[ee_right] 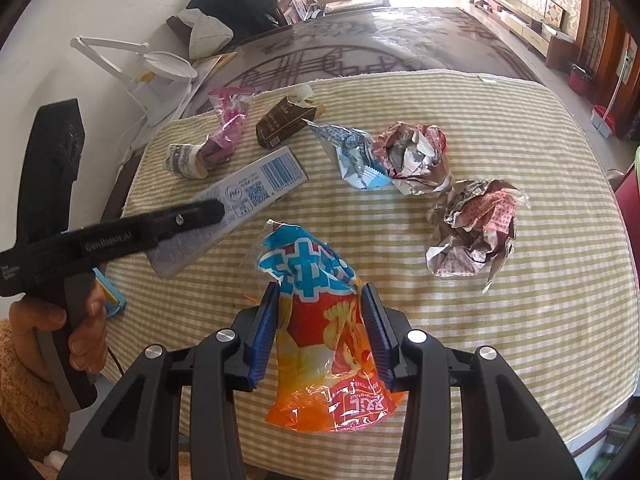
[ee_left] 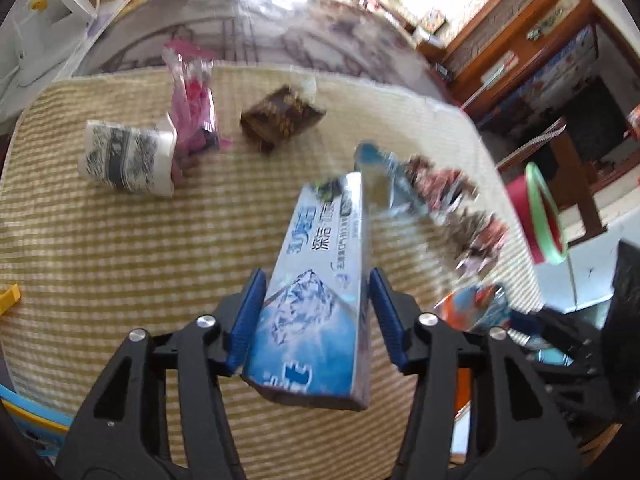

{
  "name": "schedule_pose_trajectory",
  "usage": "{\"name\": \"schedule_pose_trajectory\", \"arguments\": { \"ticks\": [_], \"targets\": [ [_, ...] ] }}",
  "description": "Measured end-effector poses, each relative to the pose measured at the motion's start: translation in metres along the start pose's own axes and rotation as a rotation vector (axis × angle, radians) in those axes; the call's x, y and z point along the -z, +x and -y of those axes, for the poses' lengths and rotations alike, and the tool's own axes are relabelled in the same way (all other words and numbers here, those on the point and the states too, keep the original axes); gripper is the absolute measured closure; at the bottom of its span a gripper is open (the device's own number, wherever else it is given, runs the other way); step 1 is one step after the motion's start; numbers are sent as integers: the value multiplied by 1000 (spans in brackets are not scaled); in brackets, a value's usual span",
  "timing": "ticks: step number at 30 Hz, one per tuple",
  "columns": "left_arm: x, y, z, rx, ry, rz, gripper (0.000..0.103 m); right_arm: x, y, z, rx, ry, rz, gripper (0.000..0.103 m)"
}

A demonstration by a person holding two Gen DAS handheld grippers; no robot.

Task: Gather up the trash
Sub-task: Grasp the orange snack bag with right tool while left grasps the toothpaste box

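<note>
Trash: toothpaste box [ee_left: 316, 304] clamped in left gripper [ee_left: 316, 316], lifted over checked mat [ee_left: 120, 240]. Snack bag [ee_right: 326, 344] clamped in right gripper [ee_right: 320, 332]. Crumpled papers [ee_right: 472, 228] on mat.

Left wrist view steeply down along its fingers, close over the striped mat [ee_left: 120, 260], somewhat blurred, right wrist view likewise down and close, both sharing the mat, toothpaste box [ee_left: 316, 300], brown carton [ee_right: 286, 122], seemingly same crumpled papers [ee_right: 472, 228]

Toothpaste box [ee_left: 316, 292] pale blue, ice pattern. Snack bag [ee_right: 328, 344] orange-red, blue top. Mat [ee_right: 500, 320] yellow-white checked. Cigarette pack [ee_right: 286, 124] brown.
</note>
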State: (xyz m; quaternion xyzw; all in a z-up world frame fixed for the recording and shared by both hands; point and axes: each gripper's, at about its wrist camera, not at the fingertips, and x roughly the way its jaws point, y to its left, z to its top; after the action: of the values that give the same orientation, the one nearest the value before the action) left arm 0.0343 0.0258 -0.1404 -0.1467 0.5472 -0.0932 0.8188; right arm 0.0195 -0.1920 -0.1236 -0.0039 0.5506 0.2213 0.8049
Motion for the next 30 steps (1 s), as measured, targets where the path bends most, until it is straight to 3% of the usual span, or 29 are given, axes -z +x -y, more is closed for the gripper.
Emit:
{"name": "schedule_pose_trajectory", "arguments": {
  "ticks": [3, 8, 9, 15, 19, 21, 22, 23, 24, 25, 30],
  "targets": [
    [-3, 13, 1, -62, 44, -24, 38, 2, 1, 4, 7, 14, -8, 63],
    [-4, 37, 5, -90, 77, -71, 33, 7, 7, 8, 16, 33, -30, 63],
    [-4, 39, 6, -82, 80, -71, 29, 8, 8, 8, 18, 31, -34, 60],
    [-1, 41, 15, -73, 99, -91, 27, 13, 12, 4, 42, 10, -46, 47],
    [7, 44, 21, -84, 124, -97, 27, 13, 14, -1, 71, -24, -45, 31],
    [11, 50, 24, -89, 138, -110, 30, 14, 22, -4, 102, -46, -67, 31],
    [13, 52, 25, -90, 148, -115, 36, 16, 25, -8, 123, -65, -72, 33],
    [15, 53, 26, -101, 156, -117, 51, 17, 27, -11, 136, -84, -74, 37],
    [17, 53, 26, -105, 161, -114, 51, 17, 28, -12, 140, -94, -77, 54],
    [17, 51, 24, -103, 151, -106, 51, 17, 30, -13, 129, -97, -85, 57],
    [13, 27, 12, -94, 78, -26, 52, 10, 20, -9, 114, -70, -32, 60]
  ]
}}
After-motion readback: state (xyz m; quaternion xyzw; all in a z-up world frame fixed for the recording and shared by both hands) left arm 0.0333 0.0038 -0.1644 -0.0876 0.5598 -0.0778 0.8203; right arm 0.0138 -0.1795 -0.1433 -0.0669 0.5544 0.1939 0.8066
